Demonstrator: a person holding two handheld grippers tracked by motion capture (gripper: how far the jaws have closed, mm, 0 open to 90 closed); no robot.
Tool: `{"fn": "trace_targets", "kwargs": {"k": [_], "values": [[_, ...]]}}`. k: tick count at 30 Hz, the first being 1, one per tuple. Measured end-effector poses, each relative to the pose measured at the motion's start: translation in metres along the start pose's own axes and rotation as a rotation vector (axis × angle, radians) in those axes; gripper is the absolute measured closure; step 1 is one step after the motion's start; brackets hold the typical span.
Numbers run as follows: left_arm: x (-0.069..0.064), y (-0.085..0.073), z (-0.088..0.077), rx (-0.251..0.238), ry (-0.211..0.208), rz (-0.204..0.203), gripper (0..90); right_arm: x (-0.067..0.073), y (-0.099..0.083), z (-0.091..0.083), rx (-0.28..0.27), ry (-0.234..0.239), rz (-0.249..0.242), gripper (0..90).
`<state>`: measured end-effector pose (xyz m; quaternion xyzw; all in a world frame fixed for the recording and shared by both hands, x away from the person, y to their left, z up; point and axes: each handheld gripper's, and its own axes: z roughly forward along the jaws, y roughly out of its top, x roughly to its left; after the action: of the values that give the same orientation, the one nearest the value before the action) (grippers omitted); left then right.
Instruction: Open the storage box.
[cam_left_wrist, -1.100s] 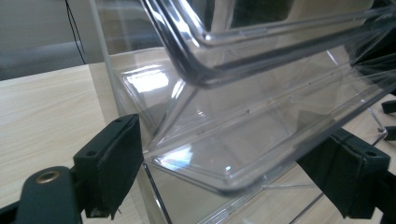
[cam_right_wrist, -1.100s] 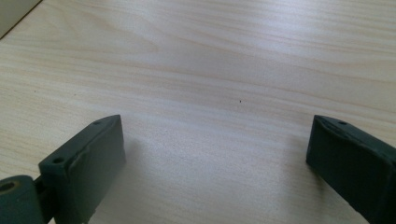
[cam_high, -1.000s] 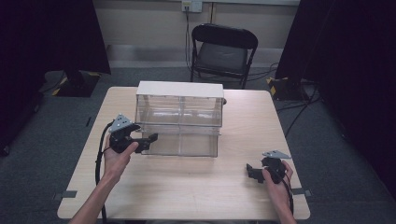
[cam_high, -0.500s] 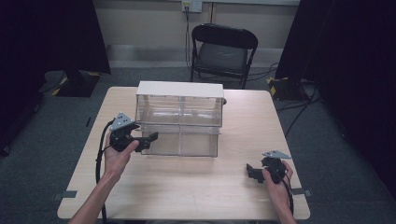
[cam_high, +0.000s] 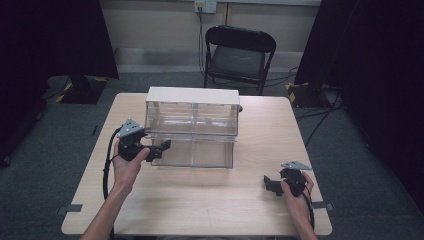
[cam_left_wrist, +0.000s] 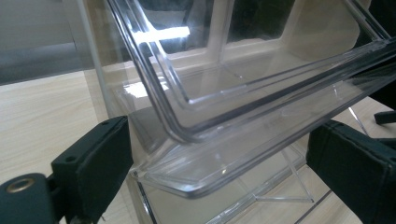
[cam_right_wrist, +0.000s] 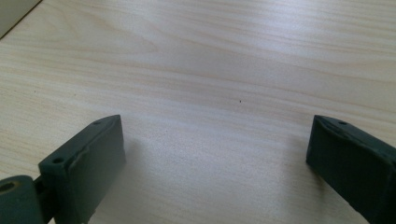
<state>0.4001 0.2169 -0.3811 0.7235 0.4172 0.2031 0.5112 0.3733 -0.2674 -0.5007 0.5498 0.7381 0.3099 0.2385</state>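
Note:
A clear plastic drawer cabinet with a white top stands on the middle of the wooden table. My left gripper is at the cabinet's lower left front, held level by a hand. In the left gripper view its jaws stand wide open on either side of the front lip of a clear drawer, which looks pulled out a little and holds nothing that I can see. My right gripper rests low near the table's front right, open, with bare wood between its fingers.
A black folding chair stands behind the table. Cables run on the grey floor at the right. Dark curtains hang at both sides. Bare tabletop lies in front of the cabinet between the two hands.

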Motion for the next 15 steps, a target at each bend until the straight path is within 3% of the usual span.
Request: {"fn": "trace_targets", "kwargs": {"k": [1, 3, 15], "values": [[-0.0002, 0.0000, 0.0007, 0.000, -0.001, -0.013, 6.8, 0.0000, 0.0000, 0.0000, 0.000, -0.001, 0.000, 3.7], [0.0003, 0.0003, -0.0006, 0.010, 0.004, 0.006, 8.3, 0.0000, 0.0000, 0.0000, 0.000, 0.000, 0.000, 3.7], [0.0021, 0.0000, -0.0006, 0.007, 0.000, 0.003, 9.3, 0.0000, 0.0000, 0.0000, 0.000, 0.000, 0.000, 3.6]]}}
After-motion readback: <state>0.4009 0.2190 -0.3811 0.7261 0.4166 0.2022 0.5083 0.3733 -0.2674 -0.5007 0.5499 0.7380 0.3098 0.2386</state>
